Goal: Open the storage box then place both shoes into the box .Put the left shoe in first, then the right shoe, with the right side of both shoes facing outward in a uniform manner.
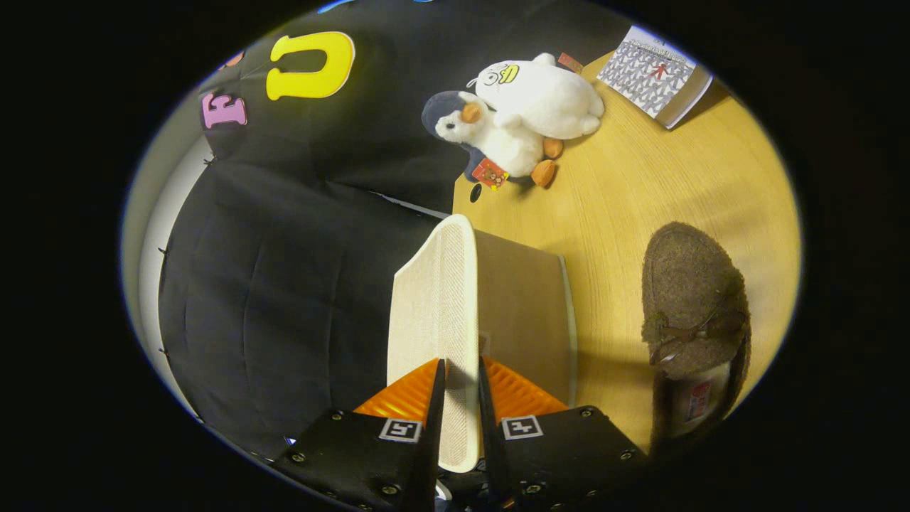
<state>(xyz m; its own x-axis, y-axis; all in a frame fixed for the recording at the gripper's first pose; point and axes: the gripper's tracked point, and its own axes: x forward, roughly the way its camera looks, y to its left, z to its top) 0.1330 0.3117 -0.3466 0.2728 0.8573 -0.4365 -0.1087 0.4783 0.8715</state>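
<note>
Hand-held gripper point(461, 377) clamped on shoe point(435, 313)

Your gripper point(461, 377) is rolled over on its side, so the tabletop runs up one flank of the view and the booth wall up the other. Its two fingers point(435, 398) stand nearly together, with only a narrow gap left between them, and both press on the thin pale lid of the storage box point(437, 306), which rises edge-on from between the tips and stretches away ahead of them. The marker tags on both finger mounts face the camera.
</note>
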